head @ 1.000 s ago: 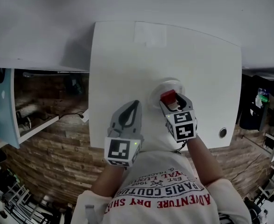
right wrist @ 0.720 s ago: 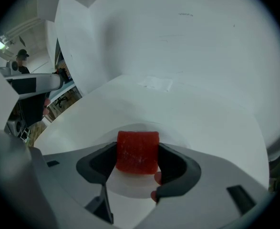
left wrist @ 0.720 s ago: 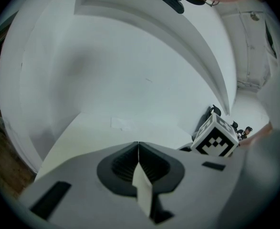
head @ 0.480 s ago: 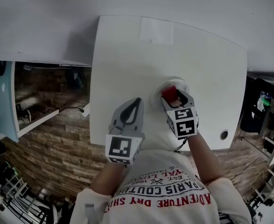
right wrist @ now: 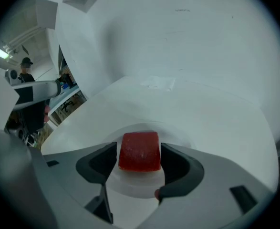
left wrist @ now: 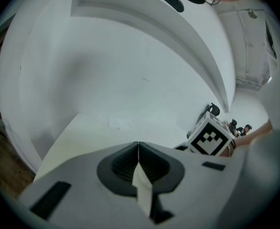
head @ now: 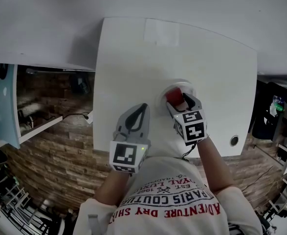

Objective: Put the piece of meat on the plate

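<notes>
A red block of meat (head: pixel 174 95) sits between the jaws of my right gripper (head: pixel 181 101), which is shut on it. The meat hangs just over a small white plate (head: pixel 184 85) on the white table (head: pixel 133 58). In the right gripper view the meat (right wrist: pixel 139 150) fills the gap between the pads of the right gripper (right wrist: pixel 140 160), with the plate (right wrist: pixel 135 182) right beneath it. My left gripper (head: pixel 143 107) hovers over the table's near edge, left of the plate. Its jaws are shut with nothing in them; in the left gripper view they meet on the centre line of the left gripper (left wrist: pixel 138 149).
A pale rectangular patch (head: pixel 158 32) lies at the table's far edge, next to the white wall. A round hole (head: pixel 234 140) sits at the near right corner. Wooden floor (head: pixel 50 146) and shelving show past the left edge.
My right gripper has edged a little forward and left with the meat, further over the plate. The left gripper has stayed put.
</notes>
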The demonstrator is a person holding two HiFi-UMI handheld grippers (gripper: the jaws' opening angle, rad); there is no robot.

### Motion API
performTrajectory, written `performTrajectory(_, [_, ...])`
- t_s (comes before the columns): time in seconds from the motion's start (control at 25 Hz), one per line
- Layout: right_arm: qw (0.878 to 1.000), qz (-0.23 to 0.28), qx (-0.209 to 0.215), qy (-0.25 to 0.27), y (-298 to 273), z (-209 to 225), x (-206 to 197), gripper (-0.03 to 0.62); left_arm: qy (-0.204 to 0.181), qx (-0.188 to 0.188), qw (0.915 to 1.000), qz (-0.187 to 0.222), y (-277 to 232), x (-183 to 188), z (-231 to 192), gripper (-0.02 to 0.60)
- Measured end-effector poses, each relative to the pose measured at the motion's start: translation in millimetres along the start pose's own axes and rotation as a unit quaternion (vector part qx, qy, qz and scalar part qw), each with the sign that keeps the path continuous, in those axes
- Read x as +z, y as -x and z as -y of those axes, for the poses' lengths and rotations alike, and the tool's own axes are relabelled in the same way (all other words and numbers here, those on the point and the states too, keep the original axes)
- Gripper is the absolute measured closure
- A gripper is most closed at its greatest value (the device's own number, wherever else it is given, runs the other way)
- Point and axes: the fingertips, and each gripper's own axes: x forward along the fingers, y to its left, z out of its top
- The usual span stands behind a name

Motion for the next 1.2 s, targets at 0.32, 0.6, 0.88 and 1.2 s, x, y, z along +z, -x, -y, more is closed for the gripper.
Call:
performTrajectory(0.32, [0.995, 0.092, -0.017, -0.019, 61, 0, 29, 0.315, -0.009, -0.007, 0.9988, 0.047, 13, 35, 24, 0.574])
performTrajectory(0.6, [0.961, 0.262, -0.082, -0.024, 153, 7, 80, 0.576, -0.048, -0.017, 0.9938, 0.098, 34, 79, 54, 0.574])
performTrajectory(0.88, [0.923, 0.375, -0.078, 0.013, 229, -16, 117, 0.582, -0.099, -0.015, 0.9803, 0.170, 65, 137, 74, 0.574])
performTrajectory(1.2, [0.901, 0.423, -0.073, 0.055, 270, -41, 127, 0.582, -0.132, -0.018, 0.9699, 0.204, 88, 163, 90, 0.574])
